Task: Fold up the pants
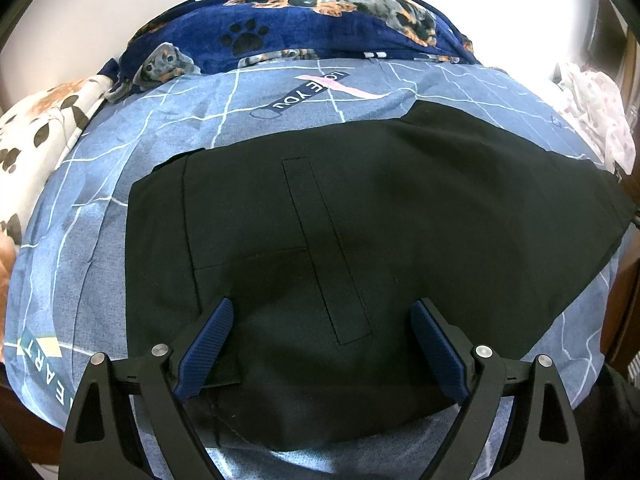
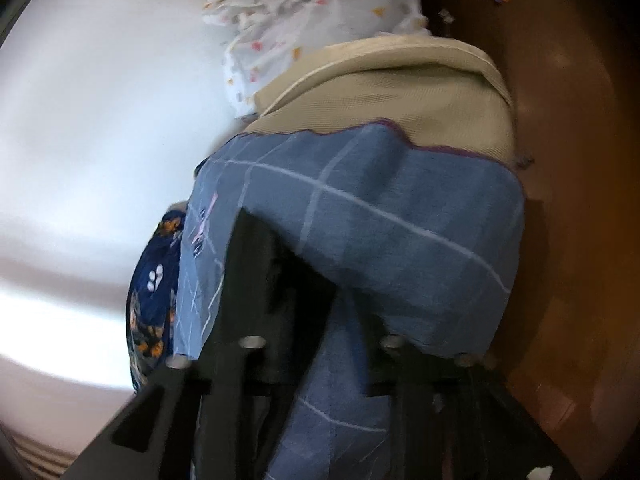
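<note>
here the black pants lie spread flat on the bed, over its blue sheet with the thin white grid lines, reaching from near the middle of the bed out to its right edge, with the near hem close to the bed's front edge. a long stitched pocket slit runs down the middle of the cloth in the left wrist view. the left tongs hang over the near part of the pants with the jaws wide apart; the blue-padded fingers stand one on each side of the pocket slit, and nothing is pinched between them. whether the tips touch the cloth cannot be told. toward the far edge of the bed lies a dark blue blanket printed with dogs and paw marks, at the left edge a white cloth with brown paw marks, and at the right edge a pale dotted fabric. the right wrist view is blurred and rolled to one side: it shows a corner of the bed, the blue sheet over a beige mattress, the pale dotted fabric beyond, and a brown floor. the right tongs show only as dark smeared shapes; their jaws seem narrow, and black cloth appears beside them, but whether it is gripped cannot be told.
</note>
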Available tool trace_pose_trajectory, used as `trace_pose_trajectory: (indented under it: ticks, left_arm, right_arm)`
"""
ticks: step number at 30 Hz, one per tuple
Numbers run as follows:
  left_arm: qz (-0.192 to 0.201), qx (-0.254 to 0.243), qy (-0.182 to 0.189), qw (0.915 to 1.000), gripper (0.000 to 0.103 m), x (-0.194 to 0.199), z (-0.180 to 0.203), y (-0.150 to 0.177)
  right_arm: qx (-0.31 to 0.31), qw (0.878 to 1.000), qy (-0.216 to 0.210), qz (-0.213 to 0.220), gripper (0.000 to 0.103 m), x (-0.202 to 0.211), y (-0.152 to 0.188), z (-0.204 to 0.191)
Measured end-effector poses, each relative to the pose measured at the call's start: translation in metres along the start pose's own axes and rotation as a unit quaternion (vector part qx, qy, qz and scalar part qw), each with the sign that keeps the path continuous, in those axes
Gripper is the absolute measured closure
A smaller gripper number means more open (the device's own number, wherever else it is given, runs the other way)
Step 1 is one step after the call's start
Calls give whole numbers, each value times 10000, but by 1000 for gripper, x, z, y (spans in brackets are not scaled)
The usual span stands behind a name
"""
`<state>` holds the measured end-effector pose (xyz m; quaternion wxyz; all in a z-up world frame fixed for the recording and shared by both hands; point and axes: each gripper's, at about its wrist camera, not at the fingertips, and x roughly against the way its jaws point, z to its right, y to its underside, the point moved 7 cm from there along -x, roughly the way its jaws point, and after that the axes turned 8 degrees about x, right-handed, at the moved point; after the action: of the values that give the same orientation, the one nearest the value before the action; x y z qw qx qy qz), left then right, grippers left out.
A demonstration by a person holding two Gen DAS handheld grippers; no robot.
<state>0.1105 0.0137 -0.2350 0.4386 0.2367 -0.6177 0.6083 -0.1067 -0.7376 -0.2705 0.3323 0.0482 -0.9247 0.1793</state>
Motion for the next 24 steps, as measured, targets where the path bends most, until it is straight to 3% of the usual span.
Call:
trace_pose_trajectory:
  ticks: [5, 12, 14, 20, 24]
  left_arm:
    - [-2, 3, 4, 10000, 12, 0, -2, 0]
    - [-6, -6, -7, 10000, 12, 0, -1, 0]
    - [-7, -1, -5, 10000, 12, 0, 0, 0]
    - [-92, 14, 0, 10000, 12, -2, -3, 0]
    - [-90, -47, -31, 9999, 12, -2, -3, 1]
  right_arm:
    - [206, 9997, -82, 33, 86, -1, -4, -16]
    - [-37, 9997, -202, -135, 88, -15, -4, -11]
    - [134, 9998, -10, -172, 97, -17, -3, -14]
    - [1370, 9852, 1012, -184, 100, -14, -14, -36]
    - [1289, 9854, 1091, -229, 100, -17, -21, -24]
